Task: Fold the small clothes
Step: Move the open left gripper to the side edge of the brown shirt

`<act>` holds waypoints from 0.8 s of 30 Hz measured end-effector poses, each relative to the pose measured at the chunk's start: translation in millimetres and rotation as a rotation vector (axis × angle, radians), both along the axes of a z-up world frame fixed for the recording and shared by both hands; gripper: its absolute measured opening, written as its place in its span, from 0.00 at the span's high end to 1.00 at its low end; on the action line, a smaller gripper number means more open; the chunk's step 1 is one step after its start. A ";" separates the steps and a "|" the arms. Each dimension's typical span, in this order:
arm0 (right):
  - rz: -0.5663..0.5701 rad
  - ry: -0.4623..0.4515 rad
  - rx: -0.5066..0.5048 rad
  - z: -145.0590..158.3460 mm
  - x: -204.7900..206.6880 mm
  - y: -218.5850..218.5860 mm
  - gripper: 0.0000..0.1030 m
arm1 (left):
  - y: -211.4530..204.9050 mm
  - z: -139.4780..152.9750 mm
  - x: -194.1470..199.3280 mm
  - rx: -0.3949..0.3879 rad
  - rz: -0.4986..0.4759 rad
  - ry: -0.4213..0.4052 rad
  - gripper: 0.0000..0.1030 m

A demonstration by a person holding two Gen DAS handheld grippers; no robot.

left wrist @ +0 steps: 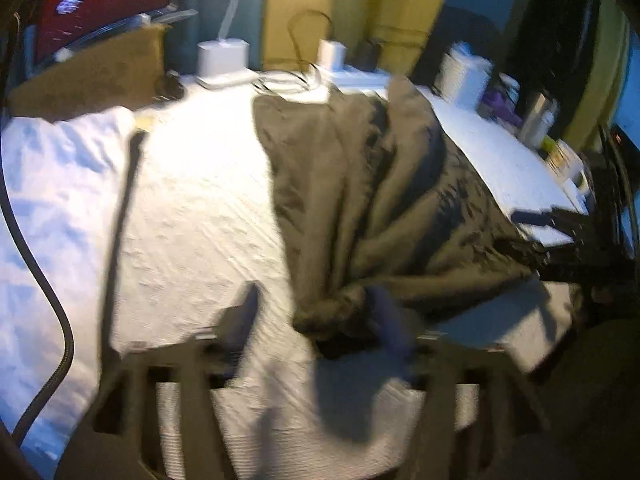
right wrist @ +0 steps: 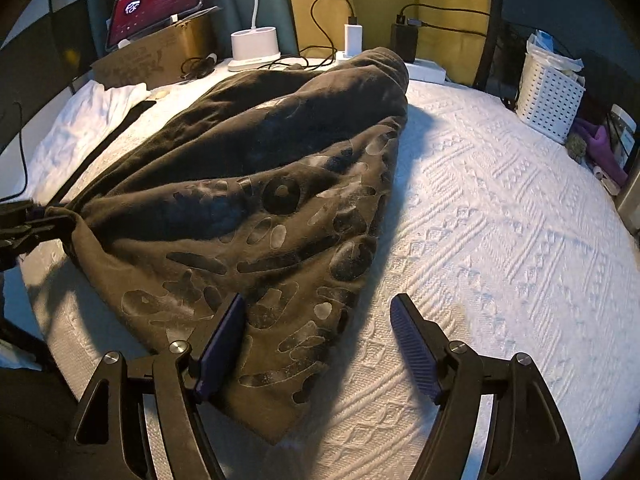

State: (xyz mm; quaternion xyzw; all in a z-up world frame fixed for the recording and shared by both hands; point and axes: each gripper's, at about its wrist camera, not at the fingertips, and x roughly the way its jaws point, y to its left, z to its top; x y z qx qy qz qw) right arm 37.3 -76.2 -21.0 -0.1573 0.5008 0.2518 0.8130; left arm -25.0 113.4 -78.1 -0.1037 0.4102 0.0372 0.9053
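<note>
White knitted bedspread (right wrist: 500, 220) covers the bed; no writing on the red tablet screen (right wrist: 156, 0) behind it is legible. A brown printed garment (right wrist: 256, 184) lies bunched on the bedspread. Right fingers (right wrist: 320, 348) are spread, one pad on its near hem. Left fingers (left wrist: 316, 312) are spread beside a gathered corner.

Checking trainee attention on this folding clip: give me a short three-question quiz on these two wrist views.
1. True or false: the right gripper is shut on the dark brown patterned garment.
2. Which stands beside the white textured bedspread's far right edge? A) white perforated plastic basket B) red kettle C) wooden stool
3. What colour is the crumpled cloth left of the garment?
Key: 1 false, jaws open; 2 A; 3 white.
</note>
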 end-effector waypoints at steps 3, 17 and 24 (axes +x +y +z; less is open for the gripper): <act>-0.010 -0.011 0.011 4.9 5.4 -2.3 0.26 | 8.3 8.0 -0.6 -0.035 0.021 -0.041 0.31; -0.044 -0.064 0.049 18.3 54.4 -4.6 0.26 | 5.8 29.9 88.7 0.069 -0.064 -0.102 0.31; -0.048 -0.066 0.047 11.8 81.5 -2.8 0.26 | 6.1 18.7 121.1 0.078 -0.073 -0.066 0.31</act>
